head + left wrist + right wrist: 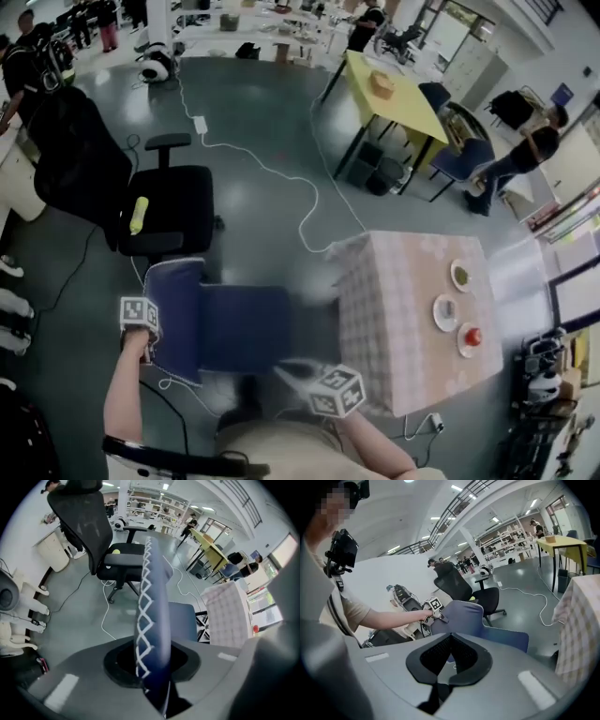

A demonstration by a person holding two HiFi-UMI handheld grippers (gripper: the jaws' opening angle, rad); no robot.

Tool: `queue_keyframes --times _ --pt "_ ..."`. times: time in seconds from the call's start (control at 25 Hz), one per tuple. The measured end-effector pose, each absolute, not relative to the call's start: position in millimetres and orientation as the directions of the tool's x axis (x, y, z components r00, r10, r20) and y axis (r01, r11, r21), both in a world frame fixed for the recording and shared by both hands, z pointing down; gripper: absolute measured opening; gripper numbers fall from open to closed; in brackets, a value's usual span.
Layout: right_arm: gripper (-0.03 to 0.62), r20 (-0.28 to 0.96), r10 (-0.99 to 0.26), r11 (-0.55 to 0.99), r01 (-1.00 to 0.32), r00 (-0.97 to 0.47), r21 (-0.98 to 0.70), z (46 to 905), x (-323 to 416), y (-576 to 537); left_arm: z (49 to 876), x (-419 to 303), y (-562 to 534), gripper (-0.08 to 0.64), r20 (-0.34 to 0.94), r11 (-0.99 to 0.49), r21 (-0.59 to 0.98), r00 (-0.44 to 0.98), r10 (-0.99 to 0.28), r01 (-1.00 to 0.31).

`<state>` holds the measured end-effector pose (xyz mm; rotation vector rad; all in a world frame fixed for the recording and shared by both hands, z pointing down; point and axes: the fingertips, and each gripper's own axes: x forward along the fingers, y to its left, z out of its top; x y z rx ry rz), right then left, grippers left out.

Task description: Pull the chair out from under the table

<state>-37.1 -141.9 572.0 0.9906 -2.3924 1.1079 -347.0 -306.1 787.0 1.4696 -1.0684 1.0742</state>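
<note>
Currently, your left gripper (142, 326) points steeply down and is clamped on the top edge of the blue chair (239, 328), at the corner of the backrest nearest you. In the left gripper view the stitched rim of the backrest fills the gap between the jaws and runs straight away from them.

The chair sits to the left of the table (394, 375) in the head view. Its seat faces the checked cloth and its front edge is just beside the table's edge, seemingly no longer under it. The backrest's long edge runs from near you to far, so the pull goes leftward, away from the table.

Your right gripper (298, 375) hangs between the seat and the table. Its jaws are together with nothing in them, and it touches nothing. The left hand is the one doing the work.

A black office chair (169, 211) stands near, beyond the backrest, and probably limits how far the chair can travel. A white cable (300, 187) trails across the floor beyond the chair. Small plates (446, 312) sit on the table's far side.
</note>
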Motion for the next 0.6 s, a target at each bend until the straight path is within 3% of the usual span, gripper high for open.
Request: queue_keyframes --times 0.6 --pt "0.012 0.602 -0.368 0.462 -0.701 -0.709 -0.543 603 -52 -144 771 -379 -288 0.086 0.968 -0.086 0.213 0.223 -0.119 -0.973"
